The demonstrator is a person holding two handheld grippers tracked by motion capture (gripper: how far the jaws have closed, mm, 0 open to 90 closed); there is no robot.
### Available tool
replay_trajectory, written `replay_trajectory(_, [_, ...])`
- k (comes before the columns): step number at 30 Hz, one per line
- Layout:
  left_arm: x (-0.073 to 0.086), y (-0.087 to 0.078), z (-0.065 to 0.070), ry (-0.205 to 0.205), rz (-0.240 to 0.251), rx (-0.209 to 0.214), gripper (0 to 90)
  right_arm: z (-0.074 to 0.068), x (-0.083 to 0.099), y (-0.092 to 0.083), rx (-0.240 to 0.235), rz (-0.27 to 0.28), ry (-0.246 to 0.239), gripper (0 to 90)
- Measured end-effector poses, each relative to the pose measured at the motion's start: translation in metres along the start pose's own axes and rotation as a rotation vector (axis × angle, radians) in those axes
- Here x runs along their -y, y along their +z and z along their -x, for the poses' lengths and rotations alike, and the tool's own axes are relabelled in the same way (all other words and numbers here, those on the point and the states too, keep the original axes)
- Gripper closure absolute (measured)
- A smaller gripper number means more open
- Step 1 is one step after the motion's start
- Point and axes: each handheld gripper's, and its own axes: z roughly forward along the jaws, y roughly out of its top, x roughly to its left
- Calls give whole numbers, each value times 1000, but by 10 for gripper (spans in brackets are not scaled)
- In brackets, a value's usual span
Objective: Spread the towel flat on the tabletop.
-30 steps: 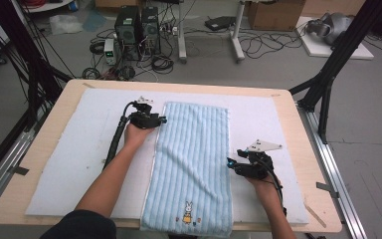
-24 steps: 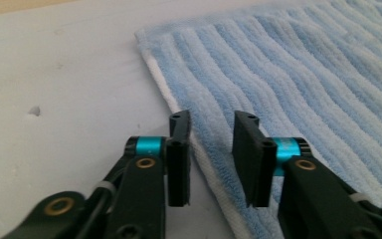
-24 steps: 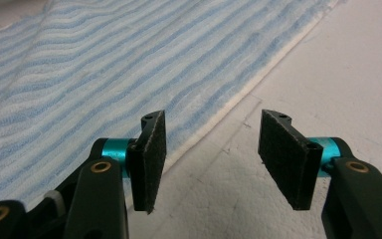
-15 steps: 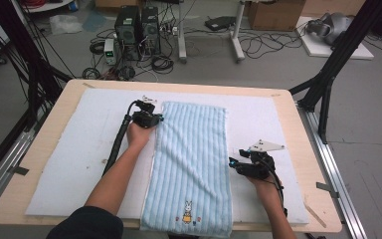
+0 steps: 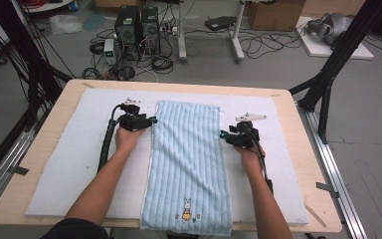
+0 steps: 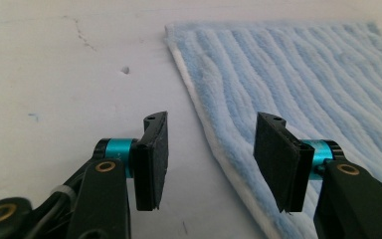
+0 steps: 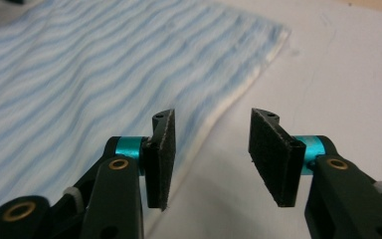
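Observation:
A light blue striped towel (image 5: pixel 186 164) with a small rabbit print lies flat lengthwise on the white mat (image 5: pixel 74 169). My left gripper (image 5: pixel 151 120) is at the towel's left edge near the far end, open. Its jaws have just been opening. In the left gripper view the towel (image 6: pixel 303 74) edge runs between the open left gripper (image 6: pixel 209 159) pads, unpressed. My right gripper (image 5: pixel 224 134) is at the towel's right edge, open, and its jaws have just been closing a little. In the right gripper view the towel (image 7: pixel 79 74) edge lies under the right gripper (image 7: pixel 211 154), by its left pad (image 7: pixel 161 159).
The mat covers most of a wooden table (image 5: pixel 323 219). Beyond the far edge the floor holds computer towers (image 5: pixel 137 25), cables and a cardboard box (image 5: pixel 273 12). Black frame struts (image 5: pixel 328 74) stand at both sides, and metal rails (image 5: pixel 335 174) run along the table.
My right gripper has moved away from the person along the towel's right edge. The left gripper shifted slightly left and its jaws opened. The towel's far part now reaches further left, with a diagonal wrinkle.

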Motion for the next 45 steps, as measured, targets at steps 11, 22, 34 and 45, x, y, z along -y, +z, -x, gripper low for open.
replay_trajectory(11, [4,-18,3,18,4,36,493,8,-27,54,50,-100,6,853])
replay_trajectory(22, [8,-13,27,50,-1,78,557,9,-26,56,243,-34,39,647])
replay_trajectory(34, [3,13,41,139,-97,-44,869,17,-8,3,114,34,10,579])
replay_trajectory(45, [3,9,30,45,-88,-21,534,-6,5,20,-21,-61,-66,856])
